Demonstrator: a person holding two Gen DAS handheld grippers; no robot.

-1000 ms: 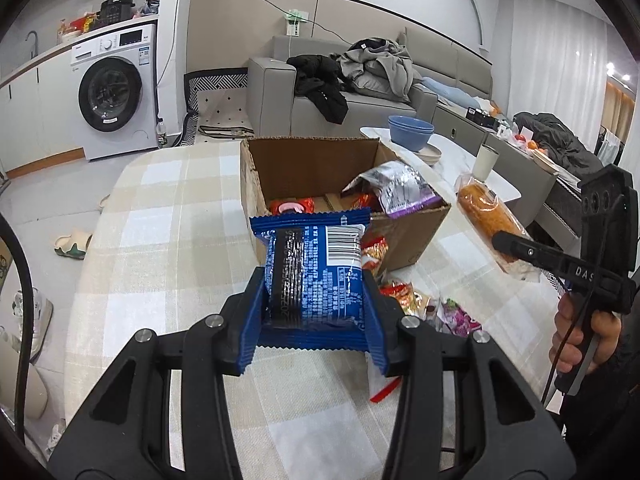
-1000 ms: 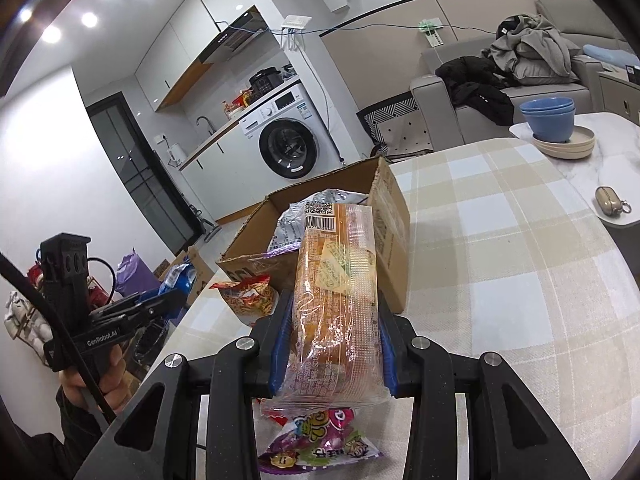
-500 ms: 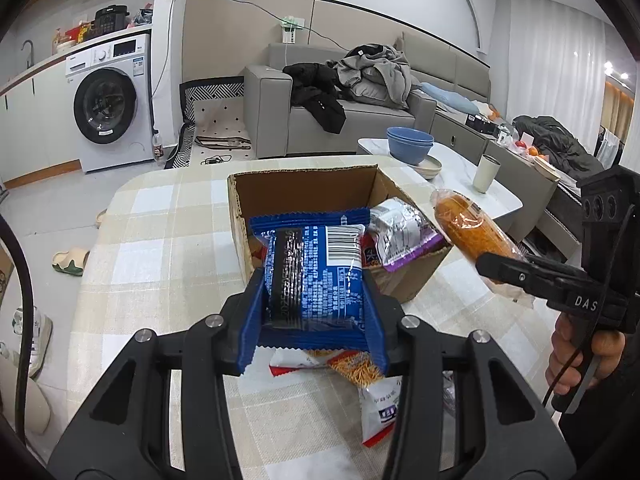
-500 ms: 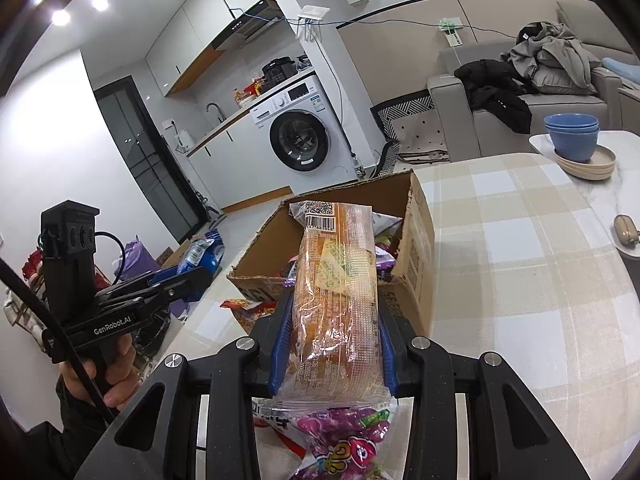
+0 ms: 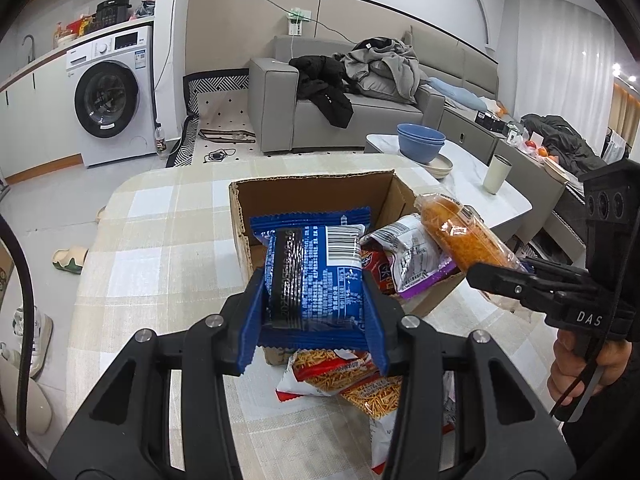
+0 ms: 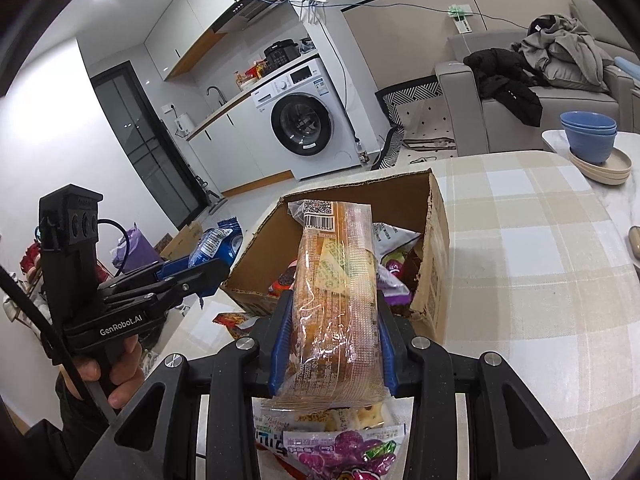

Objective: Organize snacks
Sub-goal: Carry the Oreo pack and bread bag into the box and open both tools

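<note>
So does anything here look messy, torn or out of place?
Yes. The cardboard box has ragged, torn edges, and a purple-and-silver packet hangs over its rim. Several snack packets lie loose on the table beside the box rather than inside it.

Each wrist camera looks forward and down along its own fingers, close above the checked table point(image 5: 160, 240); both views share the cardboard box point(image 5: 312, 188) and the washing machine point(image 6: 304, 120).
</note>
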